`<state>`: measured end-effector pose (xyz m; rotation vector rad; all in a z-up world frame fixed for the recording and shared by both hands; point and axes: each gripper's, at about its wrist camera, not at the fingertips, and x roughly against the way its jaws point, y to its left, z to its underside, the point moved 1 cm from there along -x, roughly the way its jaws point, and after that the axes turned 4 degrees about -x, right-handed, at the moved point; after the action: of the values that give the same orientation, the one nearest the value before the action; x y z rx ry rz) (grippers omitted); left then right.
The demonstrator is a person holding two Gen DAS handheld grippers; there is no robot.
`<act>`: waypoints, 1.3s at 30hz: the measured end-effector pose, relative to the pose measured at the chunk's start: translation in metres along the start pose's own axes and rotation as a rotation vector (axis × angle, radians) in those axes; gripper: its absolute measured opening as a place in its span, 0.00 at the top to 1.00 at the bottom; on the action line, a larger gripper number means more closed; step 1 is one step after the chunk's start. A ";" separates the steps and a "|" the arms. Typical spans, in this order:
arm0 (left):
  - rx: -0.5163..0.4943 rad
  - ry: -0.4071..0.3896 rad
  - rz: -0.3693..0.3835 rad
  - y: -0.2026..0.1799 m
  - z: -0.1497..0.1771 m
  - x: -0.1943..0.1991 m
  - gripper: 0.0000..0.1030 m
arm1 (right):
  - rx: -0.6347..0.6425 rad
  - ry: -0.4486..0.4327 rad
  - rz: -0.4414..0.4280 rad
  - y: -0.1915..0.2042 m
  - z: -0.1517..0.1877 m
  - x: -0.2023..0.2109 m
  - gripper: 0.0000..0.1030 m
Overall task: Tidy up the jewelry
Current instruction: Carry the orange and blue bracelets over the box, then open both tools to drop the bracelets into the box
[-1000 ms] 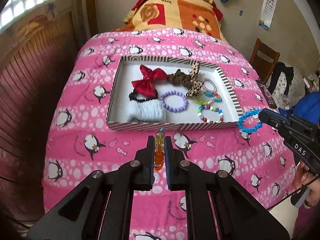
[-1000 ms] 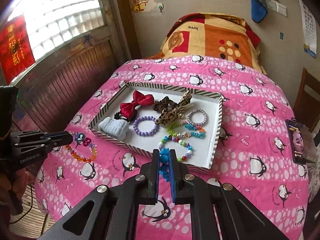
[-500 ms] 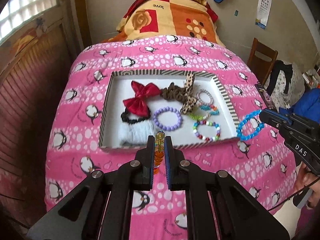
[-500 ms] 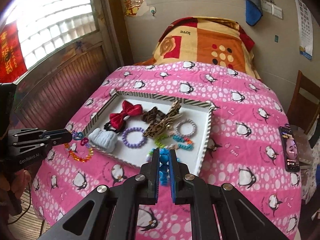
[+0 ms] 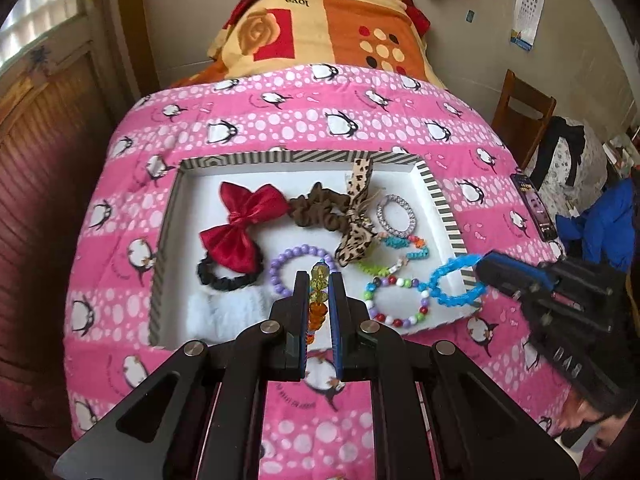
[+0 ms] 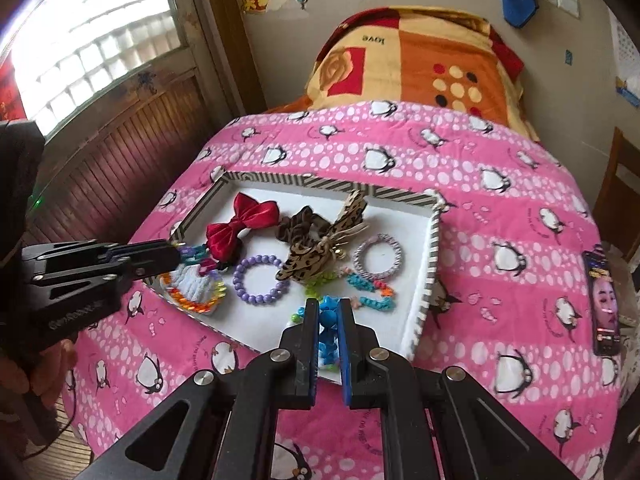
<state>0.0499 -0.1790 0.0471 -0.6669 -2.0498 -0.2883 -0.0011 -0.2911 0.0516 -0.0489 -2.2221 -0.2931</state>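
A white tray with a striped rim (image 5: 436, 196) lies on the pink penguin quilt. It holds a red bow (image 5: 240, 224), a leopard bow (image 5: 356, 236), a purple bead bracelet (image 5: 280, 264), a white scrunchie (image 5: 224, 312) and several other bracelets. My left gripper (image 5: 319, 280) is shut on an orange and yellow bead bracelet (image 5: 318, 300) over the tray's near left part. In the right wrist view that bracelet (image 6: 196, 296) hangs from the left gripper (image 6: 176, 254) above the white scrunchie. My right gripper (image 6: 329, 308) is shut on a blue bead bracelet (image 6: 328, 320) above the tray's near right corner (image 6: 416, 332).
A phone (image 6: 602, 300) lies on the quilt to the right of the tray. An orange patterned blanket (image 5: 328, 28) is folded at the head of the bed. A wooden chair (image 5: 520, 112) stands at the right, and wood panelling (image 6: 120, 168) runs along the left.
Both grippers have moved forward toward the tray with their bracelets. The bracelets now hang over the tray's near edge instead of over the quilt in front of it.
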 end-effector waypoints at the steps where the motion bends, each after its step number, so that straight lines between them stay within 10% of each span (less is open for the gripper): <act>1: 0.001 0.004 0.004 -0.002 -0.002 -0.003 0.92 | 0.000 0.005 -0.007 0.001 0.000 -0.003 0.92; 27: 0.081 0.133 -0.164 0.033 -0.005 -0.104 0.92 | 0.023 0.150 0.064 -0.050 -0.028 -0.124 0.92; 30: 0.086 0.141 -0.171 0.033 -0.004 -0.106 0.91 | 0.004 0.153 0.066 -0.053 -0.027 -0.127 0.69; 39: 0.098 0.091 -0.178 0.030 -0.002 -0.085 0.47 | -0.057 0.071 0.044 -0.041 -0.020 -0.086 0.64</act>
<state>0.1037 -0.1839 -0.0247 -0.4046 -2.0241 -0.3127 0.0621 -0.3299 -0.0123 -0.1165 -2.1395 -0.3288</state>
